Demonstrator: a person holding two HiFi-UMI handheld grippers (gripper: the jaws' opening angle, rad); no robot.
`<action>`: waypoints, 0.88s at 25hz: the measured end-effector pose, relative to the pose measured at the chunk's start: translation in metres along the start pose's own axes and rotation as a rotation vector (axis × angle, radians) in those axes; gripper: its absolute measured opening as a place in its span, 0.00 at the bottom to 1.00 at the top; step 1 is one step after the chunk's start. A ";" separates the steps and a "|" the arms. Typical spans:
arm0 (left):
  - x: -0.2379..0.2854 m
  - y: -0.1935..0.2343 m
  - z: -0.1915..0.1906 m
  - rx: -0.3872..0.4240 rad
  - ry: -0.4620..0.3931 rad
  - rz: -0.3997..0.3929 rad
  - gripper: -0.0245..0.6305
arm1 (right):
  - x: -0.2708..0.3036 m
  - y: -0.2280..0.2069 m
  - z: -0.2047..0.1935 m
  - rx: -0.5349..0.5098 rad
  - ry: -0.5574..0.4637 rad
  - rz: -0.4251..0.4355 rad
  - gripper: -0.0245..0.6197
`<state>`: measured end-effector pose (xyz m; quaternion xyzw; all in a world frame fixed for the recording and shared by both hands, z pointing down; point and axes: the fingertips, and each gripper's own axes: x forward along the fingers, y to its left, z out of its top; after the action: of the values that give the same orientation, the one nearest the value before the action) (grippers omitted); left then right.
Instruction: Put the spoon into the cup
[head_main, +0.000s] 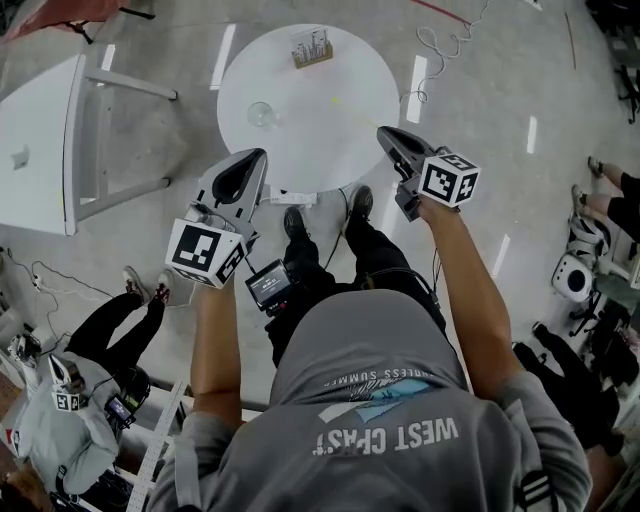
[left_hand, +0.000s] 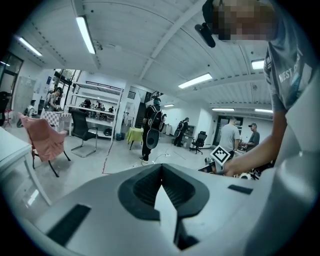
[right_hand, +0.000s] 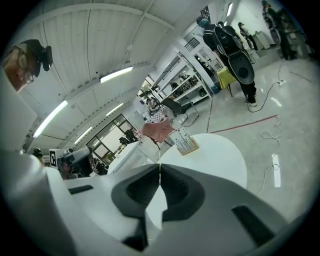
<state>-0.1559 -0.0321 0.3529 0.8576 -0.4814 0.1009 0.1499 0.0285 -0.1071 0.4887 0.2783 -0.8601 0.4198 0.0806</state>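
We list: left claw (head_main: 262, 154) and right claw (head_main: 384, 131), both closed and empty, near the lower edge of the round worktop (head_main: 330, 140). The cup (head_main: 262, 114) stands upper centre, on the worktop's left half (spoon too small to find). We judge the task not yet begun.

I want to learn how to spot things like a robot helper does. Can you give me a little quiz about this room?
1. True or false: the right gripper is holding something.
2. Where does the clear cup stand? A: on the round white table. B: on the floor. C: on a chair.
3. Fill in the gap: the jaws of the left gripper are ___ (open or shut).

Key: 1 false, because its jaws are shut with nothing between them. 2 A. 3 shut.
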 end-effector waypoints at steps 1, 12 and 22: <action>-0.003 0.002 0.000 -0.001 -0.005 0.007 0.04 | 0.002 0.003 0.001 -0.006 0.006 0.002 0.05; -0.040 0.022 -0.006 -0.023 -0.032 0.072 0.04 | 0.033 0.034 -0.004 -0.037 0.076 0.018 0.05; -0.069 0.038 -0.013 -0.052 -0.050 0.124 0.04 | 0.072 0.049 -0.012 -0.038 0.170 0.005 0.05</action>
<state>-0.2245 0.0091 0.3493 0.8243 -0.5397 0.0760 0.1533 -0.0595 -0.1037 0.4898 0.2381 -0.8587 0.4257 0.1574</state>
